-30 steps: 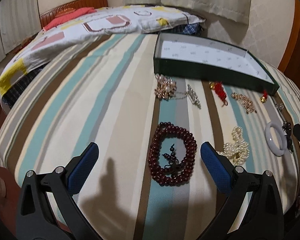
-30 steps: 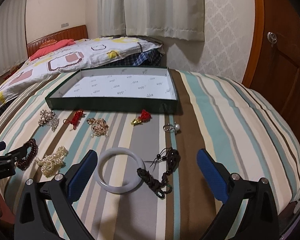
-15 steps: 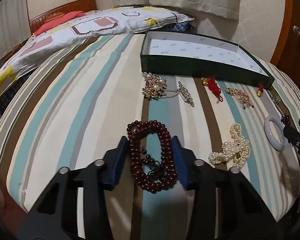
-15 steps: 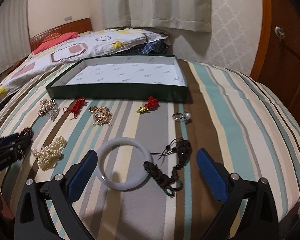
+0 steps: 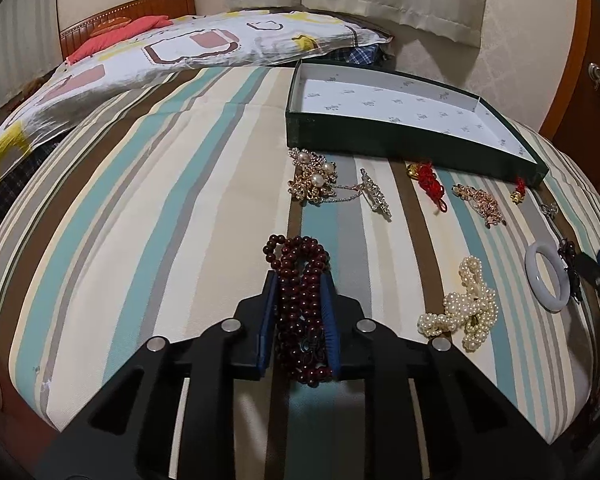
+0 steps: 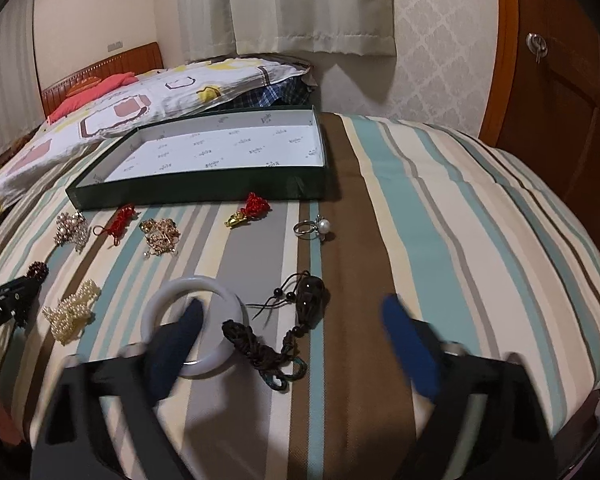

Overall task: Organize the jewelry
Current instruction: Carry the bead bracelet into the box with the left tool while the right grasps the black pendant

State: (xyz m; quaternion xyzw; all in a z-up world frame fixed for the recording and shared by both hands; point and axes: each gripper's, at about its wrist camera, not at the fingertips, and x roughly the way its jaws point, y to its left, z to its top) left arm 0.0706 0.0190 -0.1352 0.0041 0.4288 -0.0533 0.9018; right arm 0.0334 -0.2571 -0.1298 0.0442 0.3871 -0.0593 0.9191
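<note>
A dark red bead bracelet [image 5: 296,256] lies on the striped bedspread. My left gripper [image 5: 299,280] is closing on it, and both blue pads squeeze the loop into a narrow bunch. In the right wrist view my right gripper [image 6: 291,302] is blurred and its jaws are closing. Its left finger stands inside the white bangle [image 6: 192,283], its right finger beyond the dark cord bracelet [image 6: 260,344]. Neither pad presses on anything. The open green box [image 6: 196,194] with a white lining sits behind the jewelry.
Between the box and the grippers lie a pearl strand [image 5: 468,308], pearl brooches [image 5: 314,178], a red knot charm [image 5: 430,180], a gold chain [image 5: 480,202] and a pearl ring [image 6: 316,228]. A patterned quilt is heaped beyond, and a wooden door stands at the right.
The left jaws came together from wide open onto the bead bracelet, squashing its round loop. The right gripper moved forward and down over the bangle and cord bracelet, and its jaws narrowed.
</note>
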